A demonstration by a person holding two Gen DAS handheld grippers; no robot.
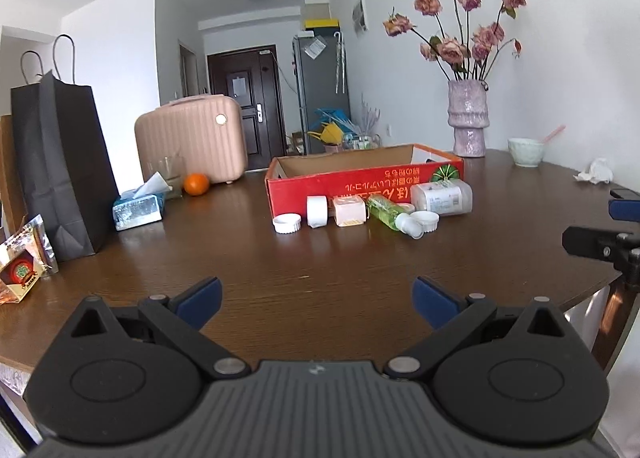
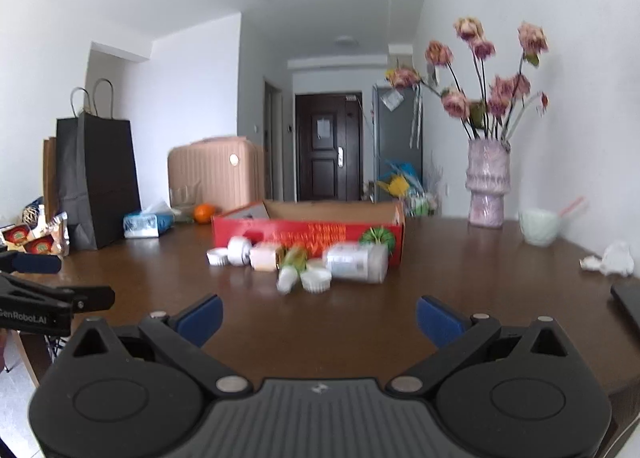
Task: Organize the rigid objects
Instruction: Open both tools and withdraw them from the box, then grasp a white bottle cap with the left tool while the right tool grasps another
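Left gripper: fingers spread wide, nothing between the blue pads, hovering low over the near part of the brown table. Right gripper: also spread wide and holding nothing, over the same table, seen in the left view at 3 o'clock as a black arm with a blue tip.

At 12 o'clock from both grippers, well apart from the fingers: red cardboard box, open on top, with a row of small things lying just in front of its near wall. From 11 o'clock toward 1 o'clock in the left view: white fluted cap, white tape roll on its edge, pale pink square jar, green bottle lying on its side with its white cap end toward the camera, second fluted cap touching the bottle, clear plastic jar with a label, on its side against the box. Same row in the right view, blurred.

At 10 o'clock: tissue pack, orange, black paper bag, pink case. At 1 o'clock: pink vase with dried roses. At 2 o'clock: pale bowl and crumpled tissue.
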